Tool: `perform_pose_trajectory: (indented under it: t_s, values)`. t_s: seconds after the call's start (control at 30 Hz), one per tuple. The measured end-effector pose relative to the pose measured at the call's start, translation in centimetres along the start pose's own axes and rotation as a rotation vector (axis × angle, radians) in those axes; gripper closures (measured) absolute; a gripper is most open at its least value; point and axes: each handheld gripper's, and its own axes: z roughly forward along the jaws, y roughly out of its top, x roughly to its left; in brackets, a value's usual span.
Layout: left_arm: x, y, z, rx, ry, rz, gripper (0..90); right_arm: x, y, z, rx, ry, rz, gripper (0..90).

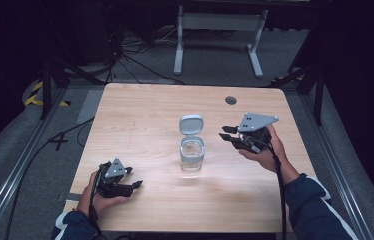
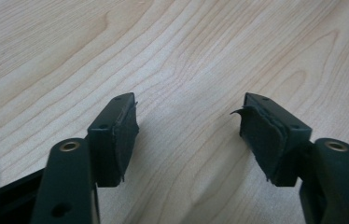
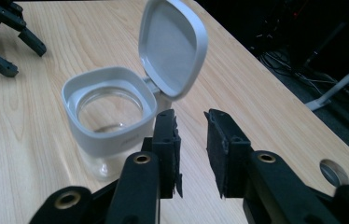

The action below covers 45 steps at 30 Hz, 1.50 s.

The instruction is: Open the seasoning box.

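Observation:
A clear glass jar [image 1: 192, 156] with a grey-white collar stands upright in the middle of the wooden table [image 1: 145, 115]. Its hinged lid [image 1: 191, 124] is flipped up and back. My right gripper [image 1: 223, 133] hovers just right of the jar, jaws a little apart and empty. In the right gripper view the jar [image 3: 109, 140] and its raised lid [image 3: 172, 46] sit just left of the right gripper [image 3: 190, 123]. My left gripper [image 1: 135, 178] rests near the front left of the table. It is open, with only bare wood between the jaws [image 2: 189, 116].
A round cable hole [image 1: 231, 100] sits near the table's far right corner. Beyond the far edge stand a white desk frame [image 1: 220, 30] and floor cables [image 1: 125, 55]. Metal rails run along both sides of the table.

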Motion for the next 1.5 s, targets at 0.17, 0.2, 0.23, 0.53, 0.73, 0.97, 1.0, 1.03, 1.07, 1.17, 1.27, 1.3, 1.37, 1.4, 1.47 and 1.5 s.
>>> perform_pose_trajectory:
  t_s: [0.17, 0.2, 0.23, 0.53, 0.73, 0.97, 1.0, 1.03, 1.07, 1.17, 1.27, 1.3, 1.37, 1.4, 1.47, 1.5]
  values:
    - [-0.2, 0.3, 0.4, 0.01, -0.004, -0.008, 24.1, 0.1, -1.6, -1.4, 0.02, 0.003, 0.009, 65.6]
    - [-0.3, 0.3, 0.4, 0.015, 0.007, -0.001, 22.8, 0.2, -1.9, -1.5, 0.03, 0.0, 0.01, 64.4]
    - [-0.3, 0.4, 0.4, 0.029, 0.008, 0.002, 21.1, 0.3, -2.4, -1.8, 0.045, -0.004, 0.01, 63.8]
    - [-0.2, 0.4, 0.5, 0.026, 0.009, 0.004, 16.9, 0.1, -5.4, -3.8, 0.08, -0.015, 0.041, 57.7]
    - [-0.3, 0.4, 0.5, 0.026, 0.01, 0.003, 16.6, 0.2, -7.5, -4.9, 0.094, -0.019, 0.056, 53.9]
    - [-0.3, 0.4, 0.5, 0.027, 0.009, 0.001, 16.5, 0.6, -10.1, -6.1, 0.108, -0.029, 0.064, 47.4]
    - [-0.3, 0.4, 0.5, 0.026, 0.01, 0.002, 16.5, 0.6, -10.4, -6.3, 0.115, -0.031, 0.068, 46.1]
    - [-0.3, 0.4, 0.5, 0.026, 0.01, 0.0, 16.6, 0.7, -10.9, -6.4, 0.122, -0.039, 0.059, 44.2]
    - [-0.3, 0.4, 0.5, 0.026, 0.009, -0.002, 16.6, 0.8, -11.6, -6.6, 0.128, -0.039, 0.063, 42.0]
    - [-0.3, 0.4, 0.5, 0.025, 0.008, -0.005, 16.6, 0.9, -12.2, -6.7, 0.138, -0.043, 0.059, 39.1]
    - [-0.4, 0.4, 0.5, 0.022, 0.012, -0.013, 16.5, 1.3, -13.5, -6.9, 0.13, -0.046, 0.071, 36.7]
    - [-0.4, 0.3, 0.5, 0.022, 0.013, -0.014, 16.5, 1.4, -14.0, -7.0, 0.128, -0.054, 0.071, 34.7]
    - [-0.4, 0.3, 0.5, 0.023, 0.013, -0.015, 16.5, 1.6, -15.3, -7.3, 0.128, -0.063, 0.107, 34.0]
    - [-0.4, 0.3, 0.5, 0.022, 0.013, -0.018, 16.5, 1.6, -15.8, -7.4, 0.131, -0.069, 0.118, 33.6]
    - [-0.4, 0.3, 0.5, 0.023, 0.013, -0.014, 16.5, 1.7, -16.4, -7.6, 0.136, -0.075, 0.129, 33.4]
    - [-0.4, 0.3, 0.5, 0.023, 0.013, -0.015, 16.5, 1.7, -17.0, -7.8, 0.143, -0.08, 0.138, 33.0]
